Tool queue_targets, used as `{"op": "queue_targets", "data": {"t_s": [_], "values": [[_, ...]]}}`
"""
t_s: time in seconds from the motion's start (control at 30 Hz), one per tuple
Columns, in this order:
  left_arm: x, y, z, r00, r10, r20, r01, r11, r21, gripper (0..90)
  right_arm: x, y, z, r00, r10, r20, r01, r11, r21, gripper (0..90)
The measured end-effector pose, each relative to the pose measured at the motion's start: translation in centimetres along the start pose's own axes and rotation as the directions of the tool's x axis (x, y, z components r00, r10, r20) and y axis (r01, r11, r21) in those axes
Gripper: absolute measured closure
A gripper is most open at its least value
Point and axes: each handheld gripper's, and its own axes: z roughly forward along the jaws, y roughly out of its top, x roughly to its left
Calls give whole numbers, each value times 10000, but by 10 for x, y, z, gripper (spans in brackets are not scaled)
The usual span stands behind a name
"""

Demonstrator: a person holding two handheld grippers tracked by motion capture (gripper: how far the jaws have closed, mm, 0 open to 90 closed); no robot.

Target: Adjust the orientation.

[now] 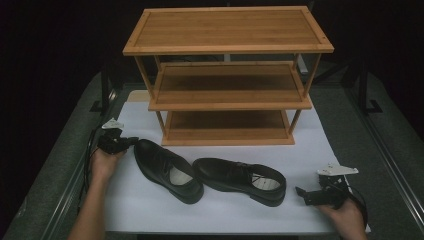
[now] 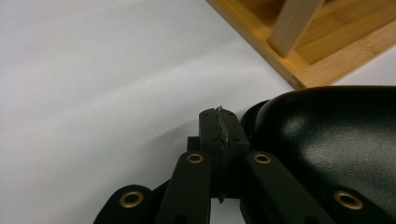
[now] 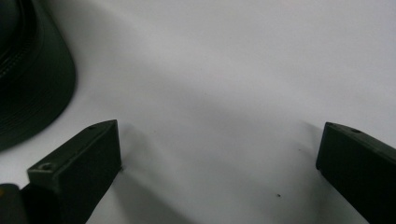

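Two black leather shoes lie on the white sheet (image 1: 225, 210) in front of a three-shelf wooden rack (image 1: 227, 80). The left shoe (image 1: 167, 170) points its toe to the back left; the right shoe (image 1: 240, 179) lies with its heel toward the right. My left gripper (image 1: 131, 141) is shut with nothing between its jaws, its tips right beside the left shoe's glossy toe (image 2: 327, 135). My right gripper (image 1: 301, 193) rests low on the sheet to the right of the right shoe, open, and the shoe's heel (image 3: 28, 70) lies a little ahead of its left jaw.
The rack's bottom shelf corner (image 2: 322, 46) lies just beyond the left shoe's toe. All three shelves are bare. Dark grey table surface (image 1: 380, 165) surrounds the sheet, with metal rails along both sides.
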Motion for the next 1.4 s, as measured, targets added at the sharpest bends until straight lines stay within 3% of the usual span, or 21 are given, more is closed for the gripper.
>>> {"op": "queue_targets", "data": {"t_s": [0.47,0.53,0.6,0.7,0.77,1.0,1.03,1.1,1.27,1.4], "values": [[-27,0,7,9946,498,908,-480,9986,-220,900,0,0,0,10000,-2,0,2,10000,0,0],[-26,0,7,9947,379,951,-366,9992,-154,900,0,0,0,10000,-2,0,2,10000,-3,0],[-26,-3,4,9976,265,642,-256,9996,-149,900,0,0,0,10000,0,0,0,10000,-6,0],[-25,-11,-3,9985,9,549,1,9998,-188,900,0,0,0,10000,1,4,-1,10000,-14,0],[-27,-22,-15,9985,-168,514,180,9996,-210,900,0,0,0,10000,1,1,-1,10000,-15,0],[-54,-43,-38,9980,71,629,-77,9999,86,900,0,0,0,10000,-7,6,7,10000,-5,0],[-63,-50,-42,9974,50,719,-62,9998,171,900,0,0,0,10000,-3,6,3,10000,-5,0],[-69,-54,-43,9955,81,946,-99,9998,187,900,0,0,0,10000,-11,8,11,10000,-7,0],[-77,-52,-37,9924,320,1187,-351,9991,244,900,0,0,0,10000,-34,13,34,10000,-18,0],[-76,-51,-35,9926,378,1157,-408,9989,240,900,0,0,0,10000,-32,15,32,10000,-19,0]]}}
